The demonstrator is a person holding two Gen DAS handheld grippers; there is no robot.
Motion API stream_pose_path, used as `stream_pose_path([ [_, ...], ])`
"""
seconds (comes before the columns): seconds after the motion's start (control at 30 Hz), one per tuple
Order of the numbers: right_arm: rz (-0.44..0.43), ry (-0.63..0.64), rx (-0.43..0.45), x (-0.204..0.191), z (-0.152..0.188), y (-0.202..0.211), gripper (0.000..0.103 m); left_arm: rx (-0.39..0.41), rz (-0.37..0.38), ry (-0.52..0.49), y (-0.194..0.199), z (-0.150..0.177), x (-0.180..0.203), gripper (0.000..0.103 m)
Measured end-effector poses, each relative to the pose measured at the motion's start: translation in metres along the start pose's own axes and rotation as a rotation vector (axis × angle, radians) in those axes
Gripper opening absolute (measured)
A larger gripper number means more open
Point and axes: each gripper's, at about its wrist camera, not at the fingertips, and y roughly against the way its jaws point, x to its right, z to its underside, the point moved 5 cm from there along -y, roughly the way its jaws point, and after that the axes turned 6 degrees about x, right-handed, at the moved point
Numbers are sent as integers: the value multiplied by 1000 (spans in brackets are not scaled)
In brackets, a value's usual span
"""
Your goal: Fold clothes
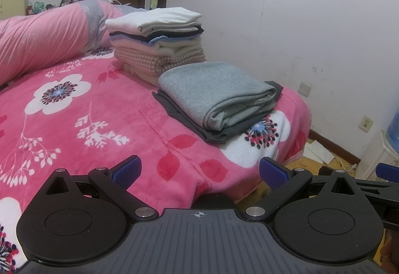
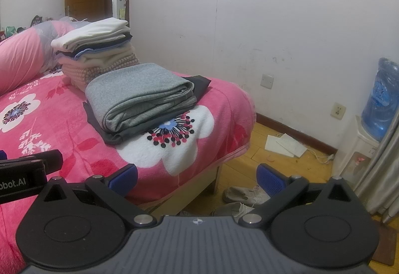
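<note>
Pink floral bed w/ folded grey garment; left gripper & right gripper both spread apart, empty

The pink blanket lies bare on the left — open room; the grey folded garment and taller folded stack block the wall side.

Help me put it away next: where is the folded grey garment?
In both views, the folded grey garment lies on a dark garment near the bed's wall-side corner, beside the taller stack.
</note>
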Motion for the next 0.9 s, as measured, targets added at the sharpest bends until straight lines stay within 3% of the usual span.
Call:
stream_pose_path([
  [0.9, -1, 2, 0, -2, 1, 2, 103, -4, -5, 6, 1, 1, -2, 102],
])
